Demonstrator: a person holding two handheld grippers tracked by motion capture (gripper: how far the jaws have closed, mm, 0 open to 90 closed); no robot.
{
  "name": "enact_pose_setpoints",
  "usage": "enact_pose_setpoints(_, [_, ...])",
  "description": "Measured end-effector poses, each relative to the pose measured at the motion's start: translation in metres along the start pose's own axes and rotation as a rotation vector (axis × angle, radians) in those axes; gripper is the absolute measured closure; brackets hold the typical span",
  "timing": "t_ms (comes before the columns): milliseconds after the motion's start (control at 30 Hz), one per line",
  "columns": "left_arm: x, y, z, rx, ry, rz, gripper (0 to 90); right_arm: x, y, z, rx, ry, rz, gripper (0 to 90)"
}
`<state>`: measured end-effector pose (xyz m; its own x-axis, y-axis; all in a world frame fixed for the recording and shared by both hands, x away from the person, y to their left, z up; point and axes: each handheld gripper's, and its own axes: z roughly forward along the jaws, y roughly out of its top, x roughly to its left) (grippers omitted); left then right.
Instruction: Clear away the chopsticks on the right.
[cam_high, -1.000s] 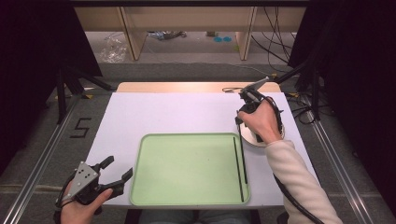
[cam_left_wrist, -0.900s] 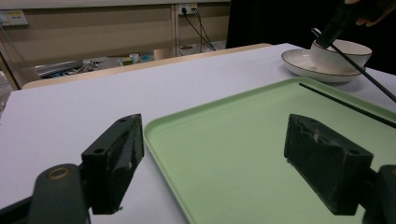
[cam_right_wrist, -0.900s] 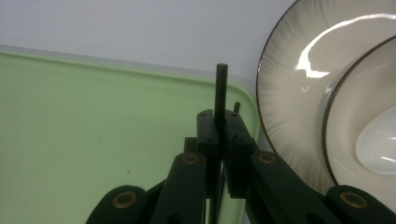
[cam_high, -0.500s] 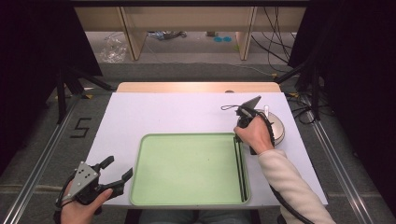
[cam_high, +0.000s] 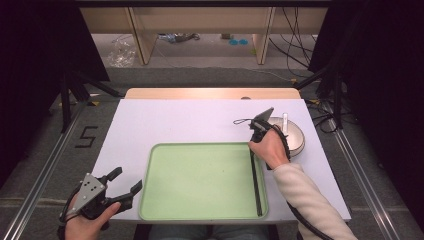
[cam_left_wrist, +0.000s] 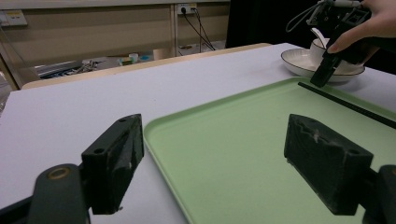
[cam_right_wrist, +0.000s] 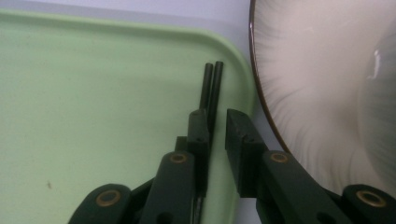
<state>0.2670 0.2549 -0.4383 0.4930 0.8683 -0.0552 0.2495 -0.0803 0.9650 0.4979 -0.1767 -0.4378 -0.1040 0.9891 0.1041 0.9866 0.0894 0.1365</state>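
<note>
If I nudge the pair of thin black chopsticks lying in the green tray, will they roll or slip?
Probably both. The pair of thin black chopsticks looks round and smooth, lying flat on the glossy green tray, so a sideways push may roll them. The tray's raised right rim, close beside them, should stop them. They look stiff and light, and could separate.

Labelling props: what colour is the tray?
Pale green tray, plain, no pattern; the high view shows it best.
</note>
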Motion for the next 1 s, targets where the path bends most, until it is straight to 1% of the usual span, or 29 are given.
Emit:
enact_pose_setpoints(33, [0.000,0.000,0.000,-0.004,-0.001,-0.001,20.0,0.001,-0.001,-0.002,0.002,0.007,0.009,78.8])
enact_pose_setpoints(67, [0.000,0.000,0.000,-0.003,-0.002,0.000,20.0,0.001,-0.002,-0.003,-0.007,0.008,0.001,77.4])
enact_pose_setpoints(100, [0.000,0.000,0.000,0.002,0.001,0.000,19.9,0.000,-0.005,-0.005,-0.041,0.008,-0.032,75.0])
enact_pose_setpoints(133, [0.000,0.000,0.000,-0.004,-0.001,-0.001,20.0,0.000,-0.006,-0.006,-0.053,0.017,-0.035,73.2])
enact_pose_setpoints(167, [0.000,0.000,0.001,-0.008,-0.004,-0.001,20.0,0.000,-0.009,-0.009,-0.081,0.023,-0.038,71.1])
enact_pose_setpoints(233, [0.000,0.000,0.000,-0.002,0.001,0.000,19.9,-0.005,-0.015,-0.013,-0.144,0.045,-0.099,66.5])
enact_pose_setpoints(267, [0.000,0.000,0.000,-0.005,-0.002,0.000,20.0,-0.008,-0.017,-0.015,-0.187,0.045,-0.151,64.8])
enact_pose_setpoints(300, [0.000,0.000,0.000,0.000,0.000,0.000,19.9,-0.010,-0.021,-0.017,-0.230,0.061,-0.200,63.2])
enact_pose_setpoints(333, [-0.001,0.000,0.000,-0.001,0.001,0.000,19.9,-0.011,-0.025,-0.021,-0.253,0.068,-0.206,61.5])
enact_pose_setpoints(367, [-0.001,0.000,0.000,-0.001,0.001,0.000,19.9,-0.012,-0.030,-0.023,-0.282,0.091,-0.216,61.3])
enact_pose_setpoints(400, [-0.001,0.000,0.000,-0.001,0.001,0.000,19.9,-0.014,-0.035,-0.026,-0.304,0.107,-0.254,61.1])
enact_pose_setpoints(433, [-0.001,0.000,0.000,-0.002,0.002,0.000,19.9,-0.018,-0.038,-0.026,-0.354,0.123,-0.315,61.1])
enact_pose_setpoints(467, [-0.001,0.000,0.000,-0.002,0.002,0.001,19.9,-0.021,-0.044,-0.029,-0.401,0.134,-0.354,61.0])
enact_pose_setpoints(500, [-0.001,0.000,0.000,-0.002,0.002,0.001,19.9,-0.024,-0.049,-0.031,-0.434,0.145,-0.396,60.5])
enact_pose_setpoints(533, [-0.001,0.000,0.000,-0.002,0.003,0.001,19.9,-0.025,-0.052,-0.034,-0.444,0.146,-0.403,60.2])
enact_pose_setpoints(567, [-0.001,0.000,0.000,-0.002,0.003,0.001,19.9,-0.026,-0.058,-0.037,-0.451,0.165,-0.403,59.5])
enact_pose_setpoints(600, [-0.001,0.000,0.000,-0.002,0.004,0.002,19.9,-0.028,-0.062,-0.040,-0.474,0.182,-0.416,58.1])
enact_pose_setpoints(633, [-0.001,0.000,0.000,-0.002,0.004,0.002,19.9,-0.032,-0.067,-0.041,-0.510,0.200,-0.451,57.7])
enact_pose_setpoints(667, [-0.001,0.000,0.000,-0.002,0.004,0.002,19.9,-0.034,-0.072,-0.042,-0.532,0.210,-0.465,56.8])
enact_pose_setpoints(700, [-0.001,0.000,0.000,-0.002,0.004,0.003,19.9,-0.037,-0.080,-0.044,-0.555,0.238,-0.472,55.4])
enact_pose_setpoints(733, [-0.001,0.000,0.000,-0.009,0.000,0.001,19.9,-0.039,-0.084,-0.044,-0.569,0.241,-0.486,55.0])
enact_pose_setpoints(767, [0.000,0.000,0.000,-0.009,0.000,0.003,19.9,-0.044,-0.089,-0.043,-0.608,0.259,-0.524,54.4])
enact_pose_setpoints(800, [-0.001,0.000,0.000,-0.009,0.000,0.003,19.9,-0.045,-0.092,-0.043,-0.626,0.273,-0.529,53.8])
enact_pose_setpoints(833, [0.000,0.001,0.000,-0.013,0.003,0.018,19.9,-0.047,-0.097,-0.043,-0.642,0.268,-0.532,53.3])
enact_pose_setpoints(867, [0.000,0.001,0.000,-0.015,0.001,0.020,19.9,-0.050,-0.101,-0.043,-0.642,0.279,-0.540,53.1])
enact_pose_setpoints(900, [-0.002,0.000,0.000,-0.008,-0.006,-0.016,19.9,-0.051,-0.106,-0.043,-0.648,0.285,-0.528,53.2])
enact_pose_setpoints(933, [-0.002,0.000,0.000,-0.006,-0.003,-0.017,19.9,-0.053,-0.110,-0.042,-0.675,0.283,-0.528,53.0])
enact_pose_setpoints(967, [-0.001,0.001,0.000,-0.003,0.006,0.009,19.9,-0.054,-0.113,-0.042,-0.668,0.281,-0.530,52.7])
enact_pose_setpoints(1000, [-0.001,0.000,0.000,-0.003,0.003,0.005,19.9,-0.055,-0.116,-0.041,-0.669,0.288,-0.528,52.7])
